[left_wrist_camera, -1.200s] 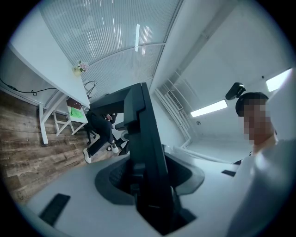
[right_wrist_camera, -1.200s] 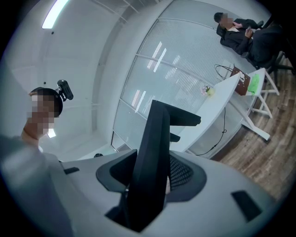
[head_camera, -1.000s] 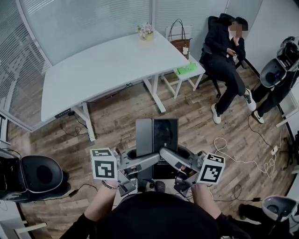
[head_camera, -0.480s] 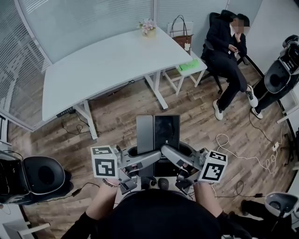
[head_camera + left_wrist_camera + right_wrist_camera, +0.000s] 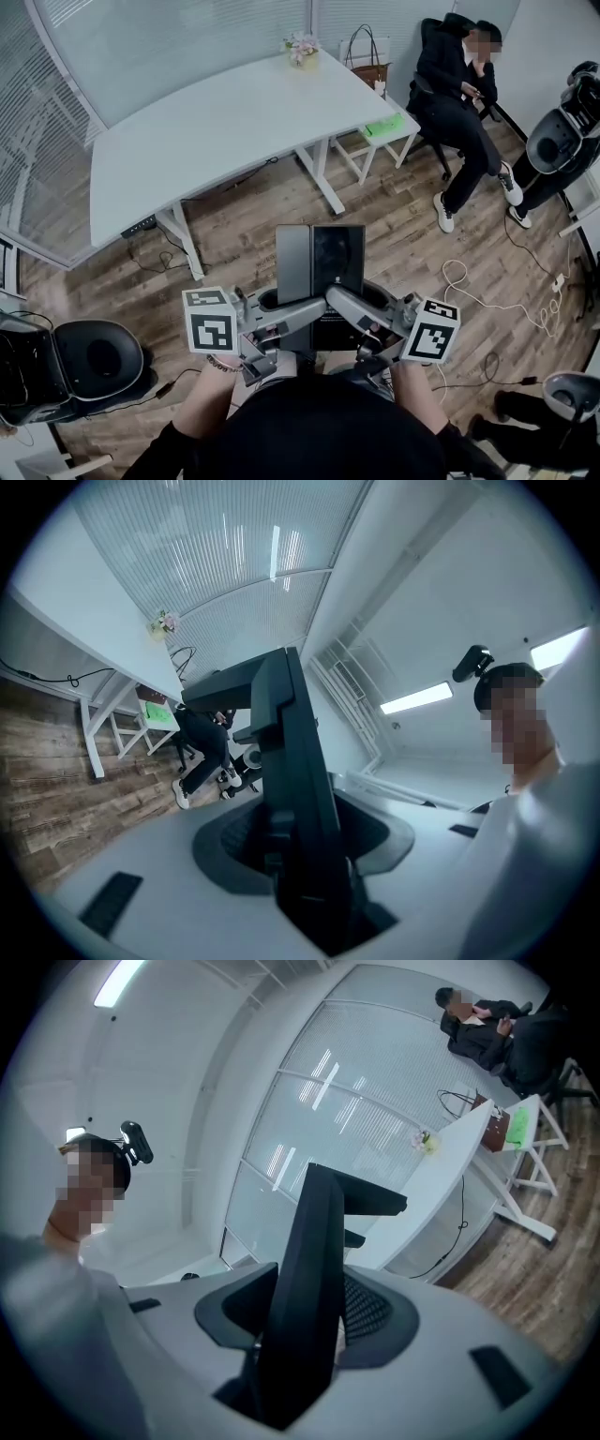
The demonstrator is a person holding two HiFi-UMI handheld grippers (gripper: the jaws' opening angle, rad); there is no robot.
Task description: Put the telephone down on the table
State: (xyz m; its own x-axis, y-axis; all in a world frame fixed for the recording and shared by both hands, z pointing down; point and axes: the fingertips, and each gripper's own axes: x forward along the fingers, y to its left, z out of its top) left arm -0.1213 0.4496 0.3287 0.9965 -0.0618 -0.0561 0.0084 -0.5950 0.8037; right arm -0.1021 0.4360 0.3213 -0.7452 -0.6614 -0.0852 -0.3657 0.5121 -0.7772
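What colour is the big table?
The table is white; the head view shows it best.

Probably an office: white table (image 5: 216,122) (glass walls (image 5: 169,42)).

Dark telephone (image 5: 320,267) over wood floor (image 5: 234,251), near table (image 5: 216,122)

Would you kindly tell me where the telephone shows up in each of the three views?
Head view: telephone at lower centre, seen from above.
Left gripper view: telephone at centre, edge-on, rising from the bottom.
Right gripper view: telephone at centre, edge-on, leaning right.
Shared landmark: white table.
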